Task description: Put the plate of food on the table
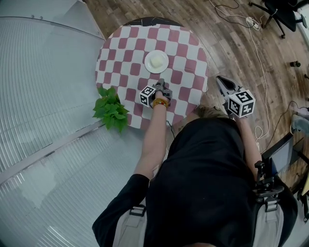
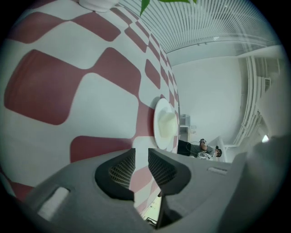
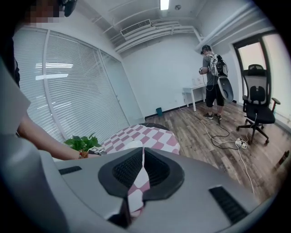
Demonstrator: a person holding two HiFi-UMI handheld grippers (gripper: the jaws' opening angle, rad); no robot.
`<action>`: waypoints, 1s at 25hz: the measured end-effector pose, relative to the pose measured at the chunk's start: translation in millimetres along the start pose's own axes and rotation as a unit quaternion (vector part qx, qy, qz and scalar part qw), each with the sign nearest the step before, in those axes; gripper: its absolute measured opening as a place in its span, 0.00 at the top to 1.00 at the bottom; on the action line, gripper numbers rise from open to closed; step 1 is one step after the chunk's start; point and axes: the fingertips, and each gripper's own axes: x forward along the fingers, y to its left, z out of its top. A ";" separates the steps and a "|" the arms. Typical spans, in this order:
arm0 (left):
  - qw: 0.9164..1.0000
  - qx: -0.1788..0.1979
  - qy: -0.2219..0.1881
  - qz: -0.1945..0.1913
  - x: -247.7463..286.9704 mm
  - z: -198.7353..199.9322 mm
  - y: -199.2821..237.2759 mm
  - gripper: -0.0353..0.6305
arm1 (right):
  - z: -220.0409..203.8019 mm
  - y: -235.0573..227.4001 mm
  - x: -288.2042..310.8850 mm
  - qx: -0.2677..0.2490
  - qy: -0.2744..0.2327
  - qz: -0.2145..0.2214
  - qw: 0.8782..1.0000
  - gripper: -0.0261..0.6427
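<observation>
Left gripper [image 2: 142, 157] jaws a narrow gap apart, nothing between them, only checked cloth showing through the gap. Right gripper [image 3: 142, 154] jaws pressed together at the tips, empty

Plate [image 1: 147, 63] with pale food [image 1: 157, 61] sits flat on the round table [image 1: 130, 48], near the middle. It lies straight ahead of the left jaws, just beyond the tips, not touching. Plate is round, so no long axis to line up. Left gripper is over the tabletop and clearly nearer. Right gripper hangs off the table's right edge over the floor, well apart from the plate

Judgement: plate looks placed and let go, task about done; what's left for the left gripper would be a straight pull-back away from the rim, low risk of nudging it

Table has a red-and-white checked cloth, otherwise bare. Green plant [image 1: 110, 110] at the table's left edge beside the ribbed glass wall [image 1: 43, 87]. Wood floor [image 1: 231, 43] with a white cable [image 1: 258, 53], office chair [image 1: 285, 14] at far right; right gripper view shows another person [image 3: 213, 77] standing across the room
</observation>
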 end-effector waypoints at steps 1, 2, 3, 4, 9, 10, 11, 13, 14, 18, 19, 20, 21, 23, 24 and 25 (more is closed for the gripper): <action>1.000 0.007 0.005 0.000 -7.4 -5.3 4.6 0.84 | -0.6 5.2 2.3 -0.001 0.002 0.007 1.000 0.93; 1.000 0.016 0.012 0.000 -15.1 -11.6 9.0 0.84 | -1.1 10.7 4.9 -0.002 0.004 0.014 1.000 0.93; 0.999 0.029 0.021 0.001 -23.8 -18.8 14.1 0.84 | -1.8 16.9 7.6 -0.004 0.007 0.021 1.000 0.93; 0.998 0.046 0.032 0.004 -34.1 -26.3 20.7 0.84 | -3.1 24.3 10.2 -0.005 0.011 0.030 0.999 0.93; 0.988 0.129 0.079 0.015 -101.2 -59.6 66.8 0.84 | -19.4 75.9 22.9 -0.019 0.037 0.084 0.996 0.93; 0.986 0.138 0.089 0.007 -116.9 -67.6 74.1 0.84 | -23.6 87.1 24.2 -0.023 0.042 0.094 0.994 0.93; 0.985 0.144 0.097 -0.002 -134.9 -75.6 82.2 0.84 | -28.7 98.9 24.9 -0.028 0.048 0.105 0.993 0.93; 0.984 0.147 0.094 -0.017 -178.0 -85.9 102.1 0.84 | -43.0 124.8 26.6 -0.038 0.065 0.130 0.989 0.93; 0.985 0.148 0.082 -0.023 -202.0 -86.6 113.4 0.84 | -52.0 139.6 28.0 -0.044 0.075 0.144 0.986 0.93; 0.982 0.185 0.016 -0.044 -292.9 -84.8 152.4 0.84 | -85.5 202.6 25.2 -0.080 0.105 0.196 0.972 0.93; 0.978 0.201 0.000 -0.047 -312.9 -85.4 158.2 0.84 | -90.9 217.2 21.8 -0.092 0.109 0.208 0.968 0.93; 0.974 0.220 -0.017 -0.048 -331.8 -84.9 162.2 0.84 | -95.0 231.6 18.3 -0.104 0.110 0.221 0.963 0.93; 0.969 0.241 -0.033 -0.048 -349.5 -83.1 164.4 0.84 | -97.9 245.7 14.8 -0.115 0.110 0.232 0.960 0.93; 0.955 0.284 -0.066 -0.047 -380.0 -77.4 163.0 0.84 | -101.1 272.2 6.8 -0.134 0.103 0.251 0.953 0.93; 0.947 0.306 -0.081 -0.049 -392.2 -75.3 158.5 0.84 | -101.5 284.0 1.5 -0.143 0.097 0.260 0.950 0.93; 0.939 0.327 -0.095 -0.055 -402.0 -74.2 149.7 0.85 | -100.9 294.9 -4.3 -0.154 0.091 0.268 0.947 0.93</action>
